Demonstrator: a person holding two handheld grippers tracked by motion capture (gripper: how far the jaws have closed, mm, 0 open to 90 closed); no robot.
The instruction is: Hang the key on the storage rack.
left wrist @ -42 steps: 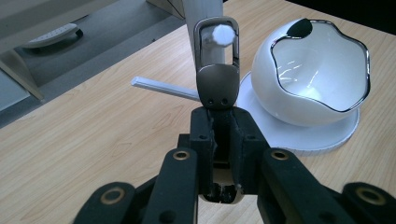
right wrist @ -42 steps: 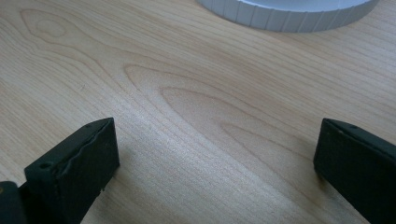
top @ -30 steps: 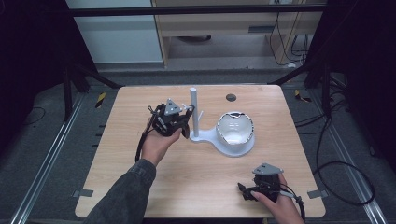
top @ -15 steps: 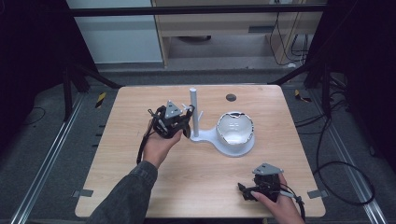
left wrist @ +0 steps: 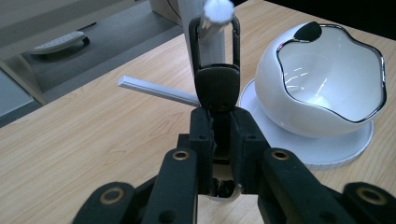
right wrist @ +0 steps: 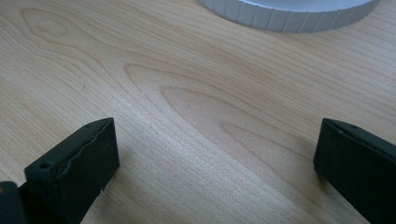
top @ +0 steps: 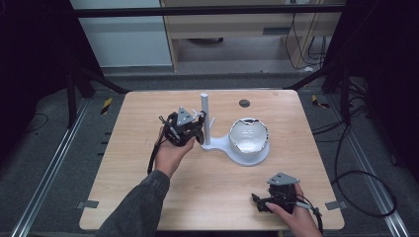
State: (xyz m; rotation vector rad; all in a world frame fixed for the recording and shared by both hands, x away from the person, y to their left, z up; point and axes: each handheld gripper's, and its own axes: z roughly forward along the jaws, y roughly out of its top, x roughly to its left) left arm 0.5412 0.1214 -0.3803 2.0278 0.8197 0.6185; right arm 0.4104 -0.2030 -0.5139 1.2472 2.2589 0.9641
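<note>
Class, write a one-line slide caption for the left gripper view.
Left gripper hooks a black key fob over a white peg.

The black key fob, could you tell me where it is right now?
The black key fob is clamped in the left gripper, its loop around a peg of the white stand, left of the bowl.

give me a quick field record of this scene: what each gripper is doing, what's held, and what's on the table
left gripper: shut on black key fob
black key fob: its metal loop sits around a peg of the white stand
white stand: upright post on a round base
white bowl: rests on the stand's base, wavy rim
right gripper: open, holds nothing, low over the wooden table
</note>
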